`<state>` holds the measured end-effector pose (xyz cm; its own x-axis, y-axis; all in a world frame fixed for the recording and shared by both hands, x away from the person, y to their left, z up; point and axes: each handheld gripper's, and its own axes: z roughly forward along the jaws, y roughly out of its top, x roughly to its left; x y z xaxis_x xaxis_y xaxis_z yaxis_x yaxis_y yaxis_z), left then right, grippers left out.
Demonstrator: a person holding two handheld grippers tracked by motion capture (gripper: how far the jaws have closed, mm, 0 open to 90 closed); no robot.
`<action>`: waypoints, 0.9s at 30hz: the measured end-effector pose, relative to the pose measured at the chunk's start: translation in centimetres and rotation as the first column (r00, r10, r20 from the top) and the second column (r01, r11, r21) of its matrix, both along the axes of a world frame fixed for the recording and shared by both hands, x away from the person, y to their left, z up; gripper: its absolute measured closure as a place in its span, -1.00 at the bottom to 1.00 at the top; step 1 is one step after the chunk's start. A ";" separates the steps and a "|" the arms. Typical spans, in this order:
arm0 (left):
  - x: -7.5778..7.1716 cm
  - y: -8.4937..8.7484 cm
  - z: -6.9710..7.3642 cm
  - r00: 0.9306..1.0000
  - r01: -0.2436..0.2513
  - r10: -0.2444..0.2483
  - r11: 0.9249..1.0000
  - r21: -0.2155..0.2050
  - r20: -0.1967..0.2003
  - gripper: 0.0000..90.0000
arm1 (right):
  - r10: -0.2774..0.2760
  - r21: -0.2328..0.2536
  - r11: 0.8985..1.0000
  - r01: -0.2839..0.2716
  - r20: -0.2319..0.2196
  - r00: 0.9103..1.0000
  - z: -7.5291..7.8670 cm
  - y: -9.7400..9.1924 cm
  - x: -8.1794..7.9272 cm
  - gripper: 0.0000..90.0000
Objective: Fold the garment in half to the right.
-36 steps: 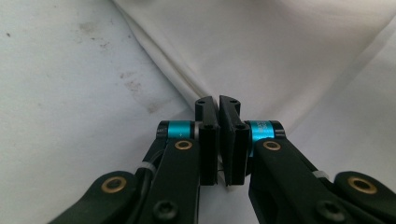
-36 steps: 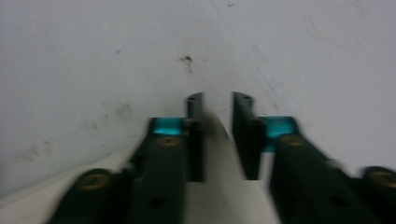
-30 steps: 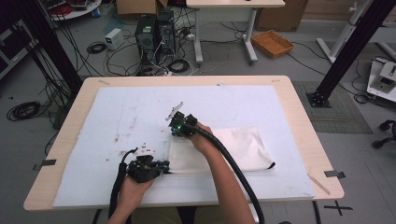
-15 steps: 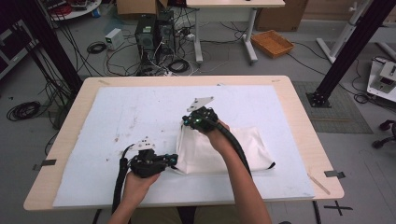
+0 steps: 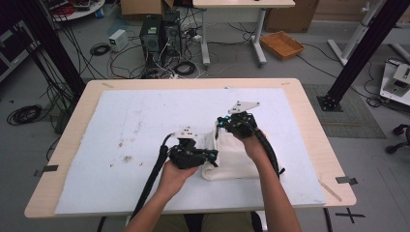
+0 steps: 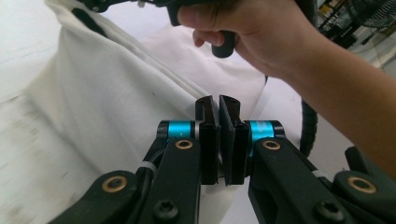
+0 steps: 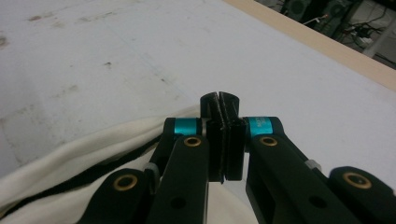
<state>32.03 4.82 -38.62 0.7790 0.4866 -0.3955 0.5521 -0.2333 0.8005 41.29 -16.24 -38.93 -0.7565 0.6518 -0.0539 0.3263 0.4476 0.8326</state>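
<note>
The cream cloth bag lay on the white mat that covered the wooden table, right of centre and on the near half. What it contained could not be determined; no opening faced any camera. An orange tray stood on the floor beyond the table; its contents could not be made out.

The bag was off-white fabric with a dark trim line along one edge. In the high view its left portion was lifted off the mat into a raised fold, while the right portion lay flat.

The left gripper was at the bag's near left edge, jaws closed. In the left gripper view the jaws met with cloth directly behind them; whether fabric was pinched between the pads could not be determined. The right gripper was at the bag's far upper corner, jaws closed; in the right gripper view the jaws met above a fold of cloth, and a grip could not be confirmed.

The left gripper view showed the right hand on its handle above the draped cloth. The right gripper view showed the dark trim up close and stains on the mat. The high view alone showed both forearms and the trailing cables
</note>
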 end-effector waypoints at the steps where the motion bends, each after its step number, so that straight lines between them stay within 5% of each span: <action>1: 0.1 -0.5 0.0 1.000 0.005 -0.005 1.000 0.001 -0.003 0.92 | -0.008 0.004 1.000 0.008 0.000 1.000 0.0 -0.5 0.0 1.00; 10: 1.7 -5.7 -0.6 0.997 0.050 -0.049 0.998 0.025 -0.054 0.92 | -0.066 0.016 0.998 0.066 0.000 0.998 -0.5 -4.1 -0.2 1.00; 27: 3.7 -12.1 -2.3 0.991 0.069 -0.059 0.995 0.077 -0.124 0.92 | -0.178 0.004 0.984 0.178 -0.021 0.984 -2.1 -10.2 -0.7 1.00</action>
<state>35.70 -7.32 -40.87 0.7584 0.4711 -0.4504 0.6256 -0.3323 0.7058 40.64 -26.46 -40.98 -0.6289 0.7767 -0.0358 0.4172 0.3760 0.8274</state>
